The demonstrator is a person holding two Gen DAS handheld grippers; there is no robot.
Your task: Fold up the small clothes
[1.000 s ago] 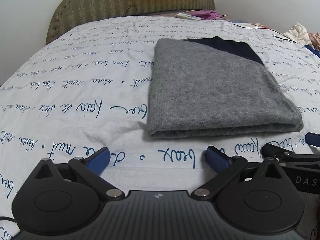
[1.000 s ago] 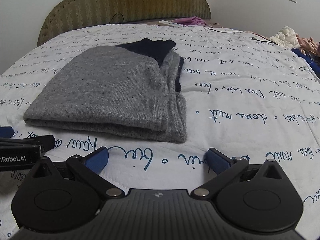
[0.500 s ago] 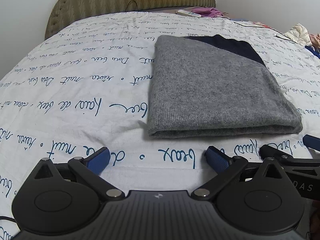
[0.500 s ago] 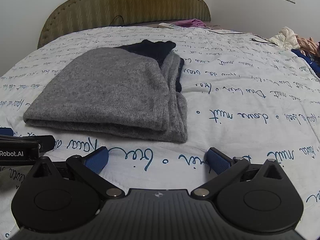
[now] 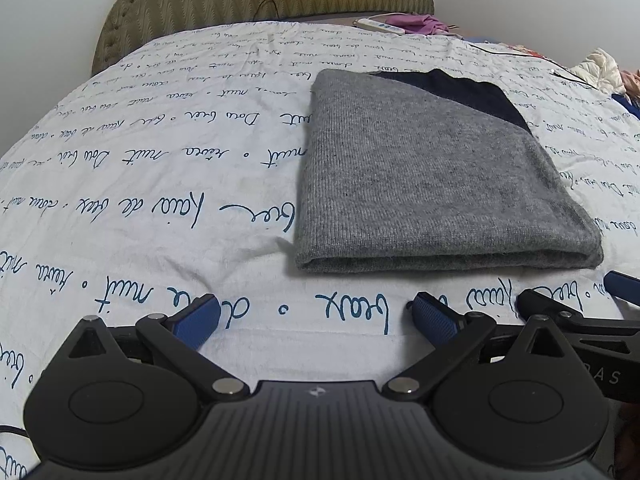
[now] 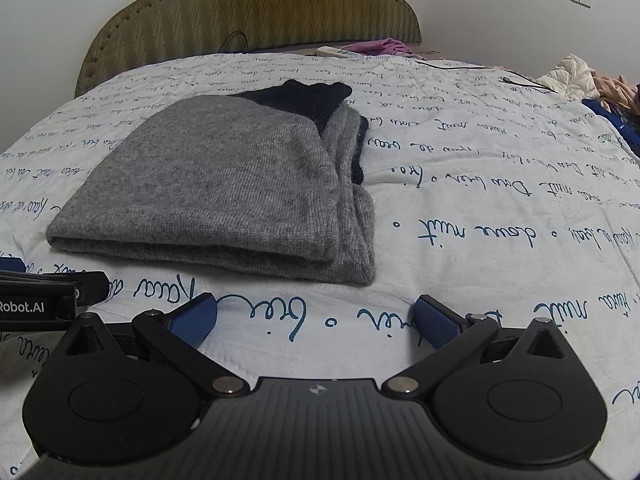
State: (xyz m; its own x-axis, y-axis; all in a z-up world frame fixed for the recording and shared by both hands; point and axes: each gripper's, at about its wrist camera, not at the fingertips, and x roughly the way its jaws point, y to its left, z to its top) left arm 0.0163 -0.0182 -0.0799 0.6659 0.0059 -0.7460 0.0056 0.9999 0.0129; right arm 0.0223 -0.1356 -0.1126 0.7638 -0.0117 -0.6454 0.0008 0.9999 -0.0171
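A grey knitted garment with a dark navy part (image 5: 432, 176) lies folded into a flat rectangle on the bed, its folded edge toward me; it also shows in the right wrist view (image 6: 224, 188). My left gripper (image 5: 316, 318) is open and empty, just short of the garment's near edge. My right gripper (image 6: 314, 316) is open and empty, in front of the garment's near right corner. Each gripper's side shows in the other's view: the right one (image 5: 576, 320) and the left one (image 6: 44, 296).
The bed sheet (image 5: 140, 200) is white with blue script. A padded olive headboard (image 6: 248, 12) stands at the back. A power strip (image 5: 380, 26) and purple cloth lie near it. A heap of clothes (image 6: 588, 80) sits at the far right.
Both grippers have drawn back and risen slightly from the garment. The garment has not moved and both grippers stay open.
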